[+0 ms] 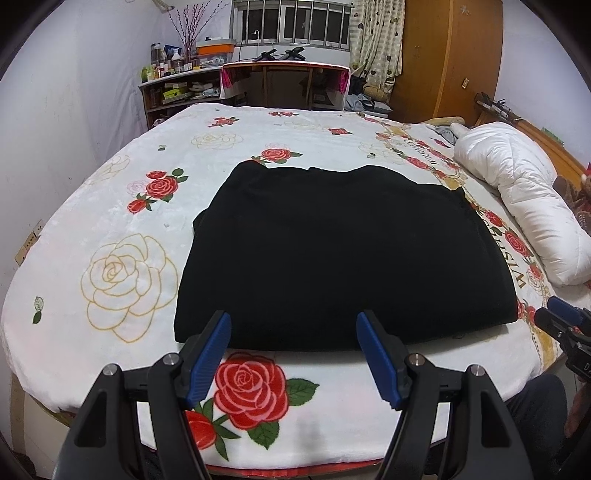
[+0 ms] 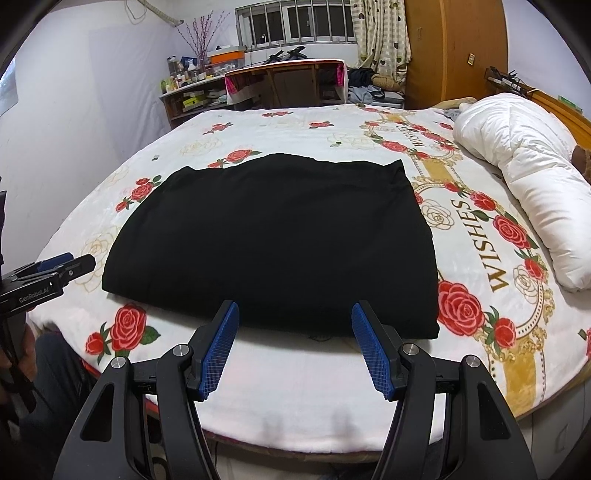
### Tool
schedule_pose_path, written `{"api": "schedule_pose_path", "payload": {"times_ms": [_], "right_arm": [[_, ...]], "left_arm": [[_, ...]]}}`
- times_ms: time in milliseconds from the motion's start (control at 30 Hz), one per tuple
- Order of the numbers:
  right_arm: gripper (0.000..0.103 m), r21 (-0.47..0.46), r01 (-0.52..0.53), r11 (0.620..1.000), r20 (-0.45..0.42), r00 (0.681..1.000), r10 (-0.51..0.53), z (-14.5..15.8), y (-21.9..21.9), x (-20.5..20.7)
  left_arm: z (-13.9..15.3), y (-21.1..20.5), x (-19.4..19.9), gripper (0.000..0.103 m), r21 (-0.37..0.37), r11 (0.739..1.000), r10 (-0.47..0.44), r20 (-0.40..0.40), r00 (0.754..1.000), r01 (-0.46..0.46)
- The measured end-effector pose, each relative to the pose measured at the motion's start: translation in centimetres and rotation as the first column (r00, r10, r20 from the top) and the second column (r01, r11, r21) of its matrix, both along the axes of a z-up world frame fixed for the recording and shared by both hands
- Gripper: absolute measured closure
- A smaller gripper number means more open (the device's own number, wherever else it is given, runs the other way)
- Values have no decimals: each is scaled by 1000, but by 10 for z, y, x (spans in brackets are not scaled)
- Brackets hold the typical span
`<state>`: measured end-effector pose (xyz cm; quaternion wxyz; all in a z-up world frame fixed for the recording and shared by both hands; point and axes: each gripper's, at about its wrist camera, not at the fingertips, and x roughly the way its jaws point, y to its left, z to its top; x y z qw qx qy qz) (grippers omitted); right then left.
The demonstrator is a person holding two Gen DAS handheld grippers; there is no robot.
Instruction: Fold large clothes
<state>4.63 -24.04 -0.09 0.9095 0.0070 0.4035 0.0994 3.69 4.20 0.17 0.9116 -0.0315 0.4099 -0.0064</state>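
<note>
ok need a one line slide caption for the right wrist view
Right gripper open and empty at the near edge of a folded black garment lying flat on a rose-print bedspread.

Place: a home bedroom.
Landmark: a wide bed under a white plush blanket printed with red roses.
On the bed's right side: a rolled white quilted duvet.
Beyond the bed's far edge: a wooden desk, cluttered shelves, a barred window.
Right of the window: a heart-patterned curtain, a wooden wardrobe.
</note>
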Motion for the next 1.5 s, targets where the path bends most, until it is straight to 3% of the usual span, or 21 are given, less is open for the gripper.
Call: {"api": "schedule_pose_path", "payload": {"times_ms": [1100,1500], "right_arm": [[39,-3,1,1000,1,1000,-1,2,-3,0],[39,-5,4,1000,0,1000,-4,2,-4,-1]], "left_arm": [[-1,2,-2,31,-36,999,12,-17,1000,-13],[-4,-6,-1,31,-13,1000,-3,-32,999,3]]}}
